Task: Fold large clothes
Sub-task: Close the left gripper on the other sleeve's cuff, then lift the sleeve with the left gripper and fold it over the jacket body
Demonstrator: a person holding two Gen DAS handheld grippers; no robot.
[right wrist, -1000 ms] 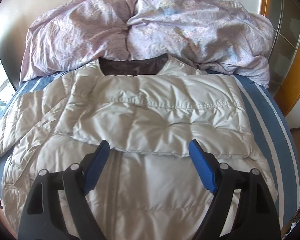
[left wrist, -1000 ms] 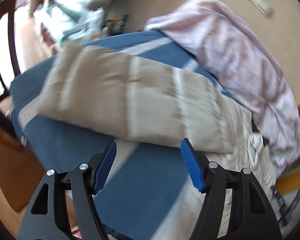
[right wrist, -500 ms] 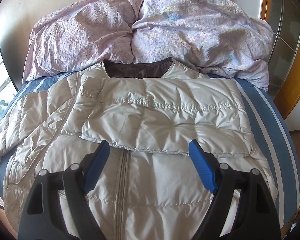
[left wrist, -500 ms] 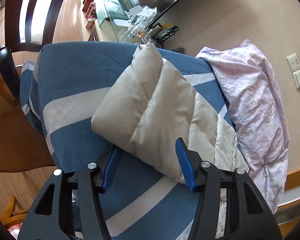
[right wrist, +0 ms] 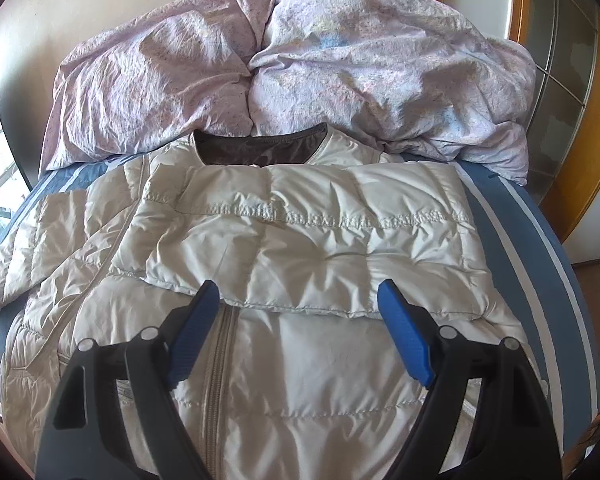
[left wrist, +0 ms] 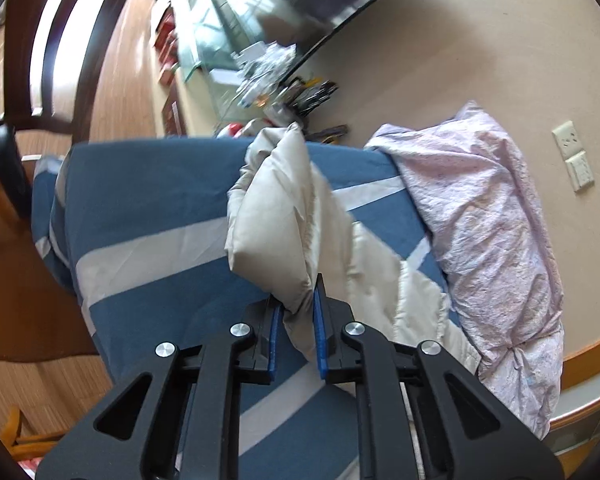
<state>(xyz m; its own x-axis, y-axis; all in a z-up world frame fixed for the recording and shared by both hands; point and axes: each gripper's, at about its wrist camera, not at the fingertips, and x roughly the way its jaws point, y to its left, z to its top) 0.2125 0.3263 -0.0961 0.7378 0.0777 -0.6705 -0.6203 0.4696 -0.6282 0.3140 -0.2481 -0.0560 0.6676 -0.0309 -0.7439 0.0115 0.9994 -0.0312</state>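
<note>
The left claw (left wrist: 296,322) pinches the jacket sleeve (left wrist: 276,216), seemingly lifted; the right claw (right wrist: 300,328) hangs spread above the jacket (right wrist: 300,240).

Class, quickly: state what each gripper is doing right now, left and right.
Left gripper: shut on the jacket sleeve.
Right gripper: open, holding nothing, over the jacket.

Bare blue bedsheet (left wrist: 148,208) left of the jacket (right wrist: 300,248); crumpled duvet (right wrist: 300,72) against its collar.

both wrist views, close, share jacket (left wrist: 284,220) (right wrist: 300,248), perhaps.
</note>
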